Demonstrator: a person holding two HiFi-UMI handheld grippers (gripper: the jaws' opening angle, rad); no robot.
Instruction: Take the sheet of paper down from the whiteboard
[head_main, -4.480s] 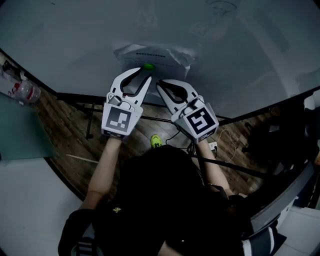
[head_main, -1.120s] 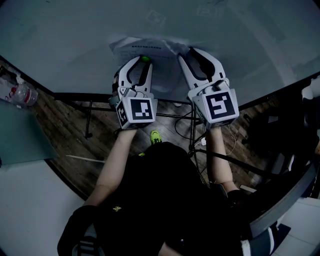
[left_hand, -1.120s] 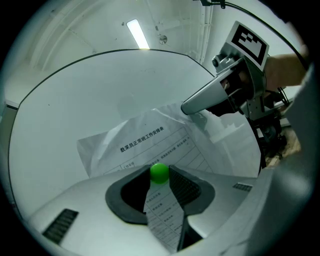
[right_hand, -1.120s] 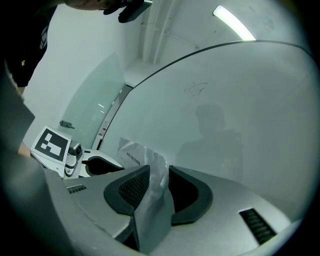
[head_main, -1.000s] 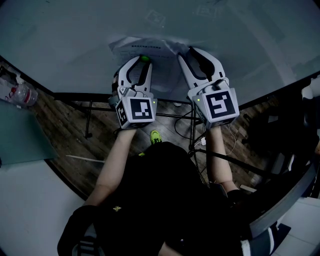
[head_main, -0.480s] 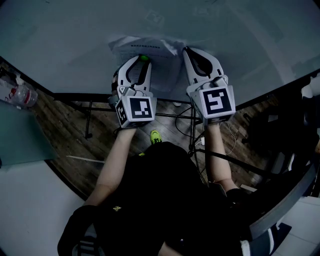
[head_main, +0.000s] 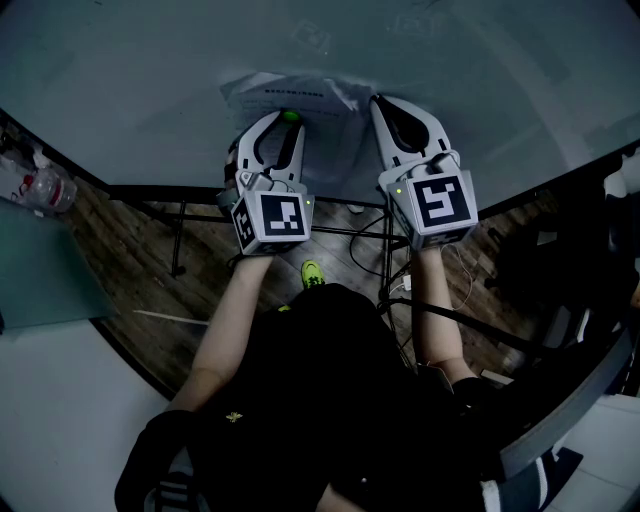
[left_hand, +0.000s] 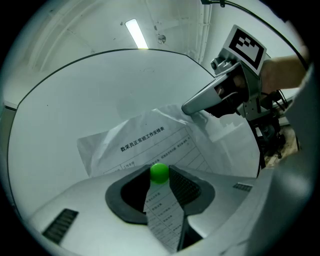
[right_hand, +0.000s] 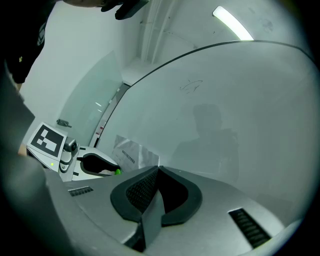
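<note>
On the whiteboard (head_main: 150, 80), left claw (head_main: 281, 126) grips the green magnet (left_hand: 159, 172), right claw (head_main: 378, 101) pinches the Chinese-printed sheet (left_hand: 145, 140).

Dim and bluish from the head, brighter in both gripper views under a ceiling strip light (left_hand: 133, 33) (soft shadow on the whiteboard (right_hand: 215, 130)), fisheye-bent with dark vignetted corners.

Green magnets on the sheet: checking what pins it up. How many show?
1: a round green magnet on the printed paper sheet, pinched by the left gripper. Others may be hidden.
</note>
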